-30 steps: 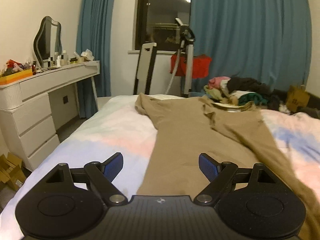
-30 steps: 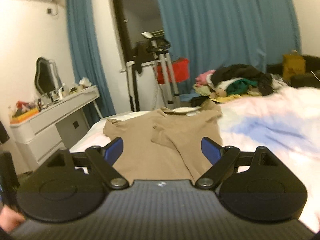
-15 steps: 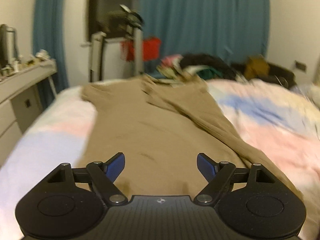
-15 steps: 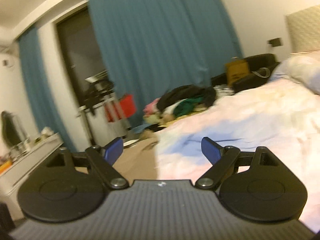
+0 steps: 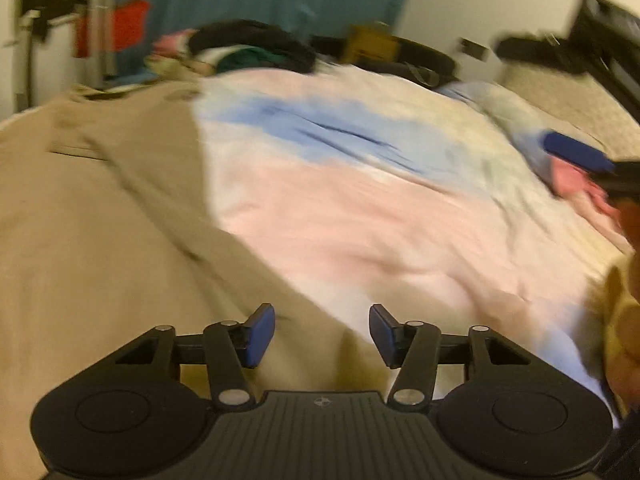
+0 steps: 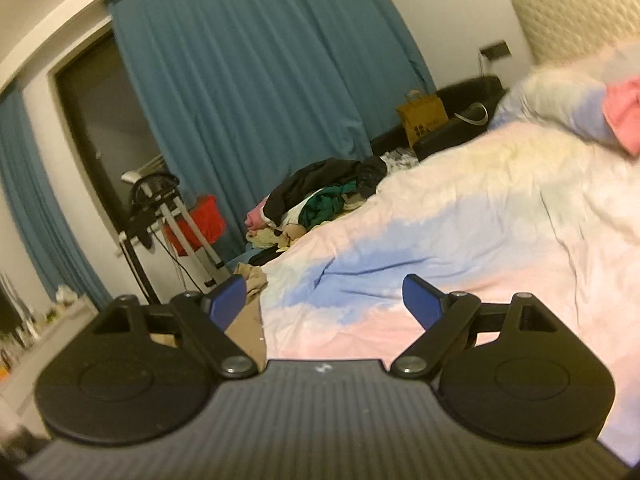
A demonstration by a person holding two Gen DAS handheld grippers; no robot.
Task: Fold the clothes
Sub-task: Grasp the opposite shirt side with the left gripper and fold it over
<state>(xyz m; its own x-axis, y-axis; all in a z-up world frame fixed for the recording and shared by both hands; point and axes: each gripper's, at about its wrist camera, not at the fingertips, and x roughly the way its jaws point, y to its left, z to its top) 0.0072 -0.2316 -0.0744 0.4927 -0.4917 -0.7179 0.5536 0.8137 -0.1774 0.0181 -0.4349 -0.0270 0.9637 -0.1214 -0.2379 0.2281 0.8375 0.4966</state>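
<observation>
A tan garment [image 5: 100,240] lies spread on the pastel bedspread [image 5: 360,220] at nine o'clock. The left gripper [image 5: 322,334] is closing above its hem, grasping nothing. The right gripper [image 6: 324,300] is released, empty. No readable writing.

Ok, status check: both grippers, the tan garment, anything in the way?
Left gripper closing over tan garment edge, no pinch yet. Right gripper open, empty, over duvet. Nothing blocking; clothes pile beyond the bed.
</observation>
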